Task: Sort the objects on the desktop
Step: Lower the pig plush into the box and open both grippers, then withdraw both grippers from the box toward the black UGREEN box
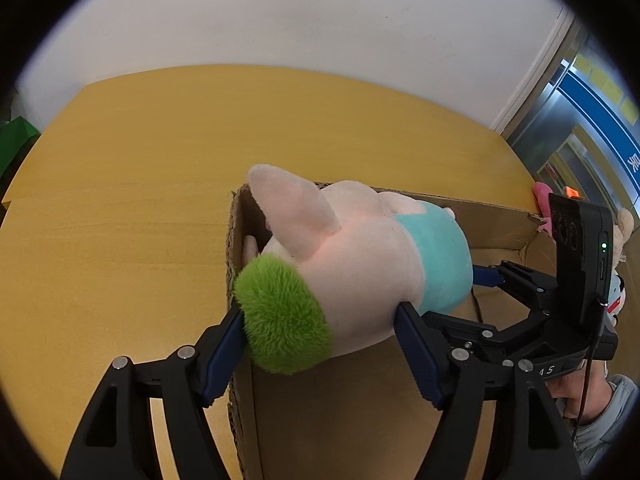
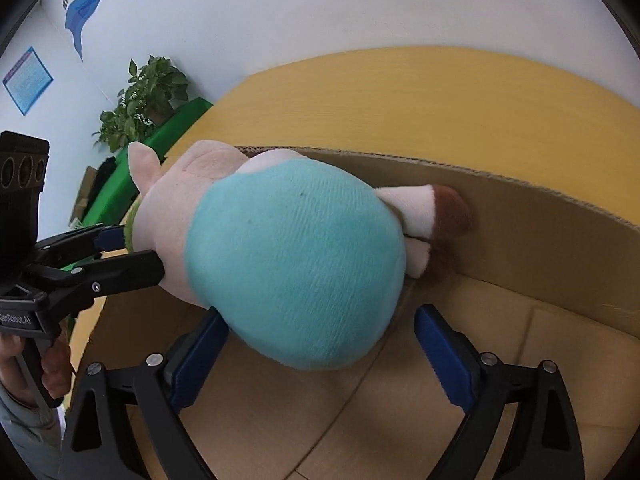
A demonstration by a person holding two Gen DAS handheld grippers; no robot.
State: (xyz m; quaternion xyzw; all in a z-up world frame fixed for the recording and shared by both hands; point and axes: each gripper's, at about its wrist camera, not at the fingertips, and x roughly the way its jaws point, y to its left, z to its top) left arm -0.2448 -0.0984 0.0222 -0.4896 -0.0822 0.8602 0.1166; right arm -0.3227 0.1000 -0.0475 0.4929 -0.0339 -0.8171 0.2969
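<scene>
While both grippers straddle it, the plush pig hangs over the open cardboard box.
The left gripper has the green-tufted head between its blue pads, both apparently touching, though a firm grip cannot be confirmed. The right gripper stands wide, its right pad clear of the teal body just ahead of it. Judged step: releasing the toy into the box. Next, both jaws must spread fully and withdraw upward without snagging the plush or the box wall.
</scene>
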